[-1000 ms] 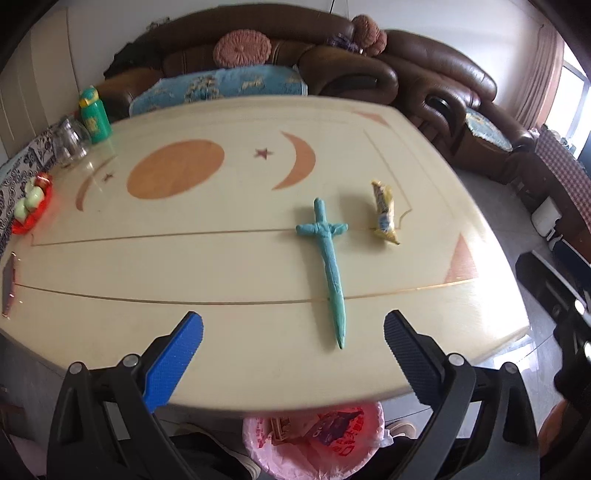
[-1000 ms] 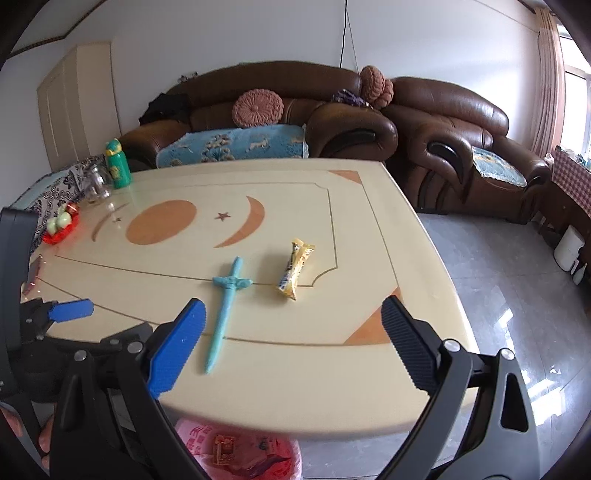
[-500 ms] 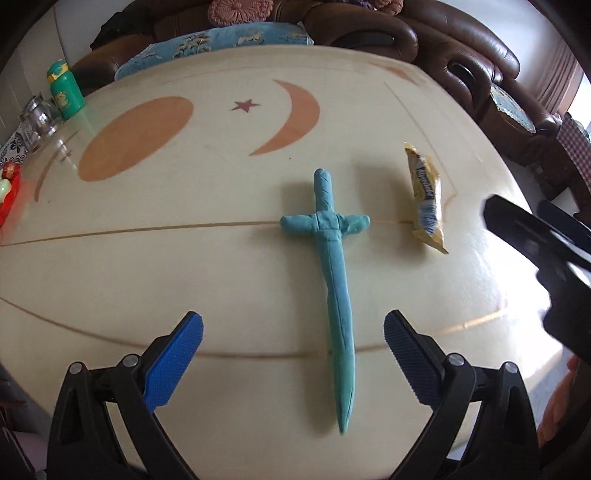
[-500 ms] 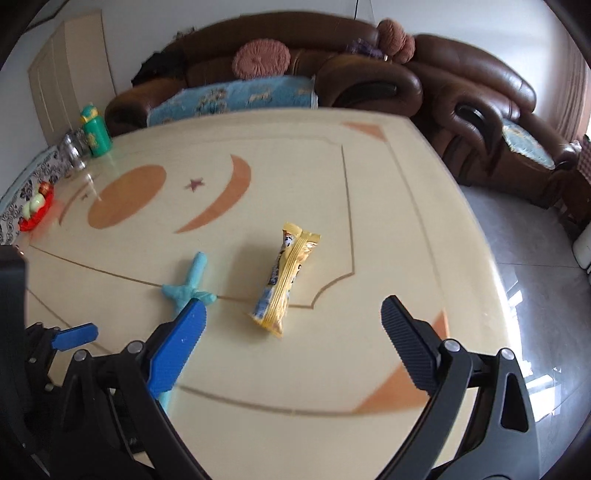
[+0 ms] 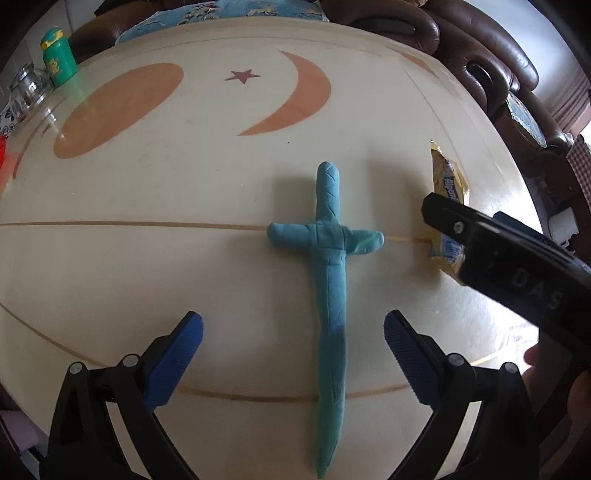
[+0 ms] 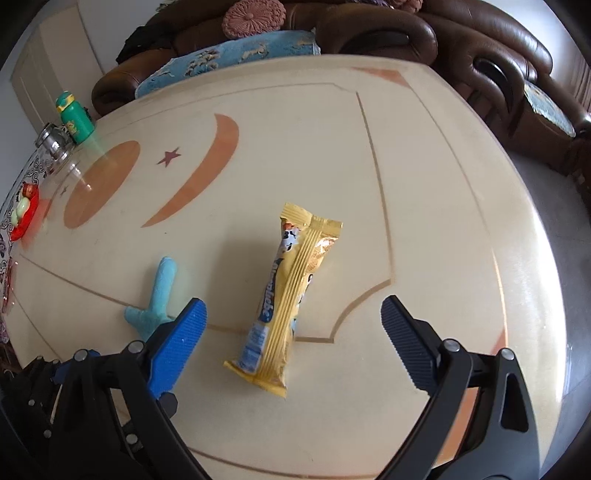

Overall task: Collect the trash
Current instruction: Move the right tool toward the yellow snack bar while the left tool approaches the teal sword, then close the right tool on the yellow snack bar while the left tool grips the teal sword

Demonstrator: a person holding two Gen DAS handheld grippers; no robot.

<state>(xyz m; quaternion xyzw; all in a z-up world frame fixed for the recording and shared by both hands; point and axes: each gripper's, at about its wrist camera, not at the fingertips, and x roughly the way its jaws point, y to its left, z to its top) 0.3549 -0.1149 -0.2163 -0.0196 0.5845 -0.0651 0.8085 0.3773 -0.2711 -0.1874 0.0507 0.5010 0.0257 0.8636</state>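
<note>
A teal sword-shaped clay piece (image 5: 330, 280) lies flat on the cream table (image 5: 147, 221), its blade running between my open left gripper's (image 5: 293, 332) fingers. A yellow snack wrapper (image 6: 291, 295) lies to its right, its near end between the fingers of my open right gripper (image 6: 293, 317). In the left wrist view the wrapper (image 5: 445, 181) is partly hidden by the right gripper's black body (image 5: 517, 266). The sword's handle (image 6: 159, 291) shows left in the right wrist view. Both grippers are empty, just above the table.
A green bottle (image 6: 74, 118), a glass jar (image 6: 53, 142) and a red dish (image 6: 26, 214) stand at the table's far left edge. Brown sofas (image 6: 369, 33) with cushions line the back and right. Grey floor (image 6: 554, 206) lies right of the table.
Both grippers have moved forward and down over the table. The sword now lies between the left fingers and the wrapper between the right fingers. The pink trash bag has left view.
</note>
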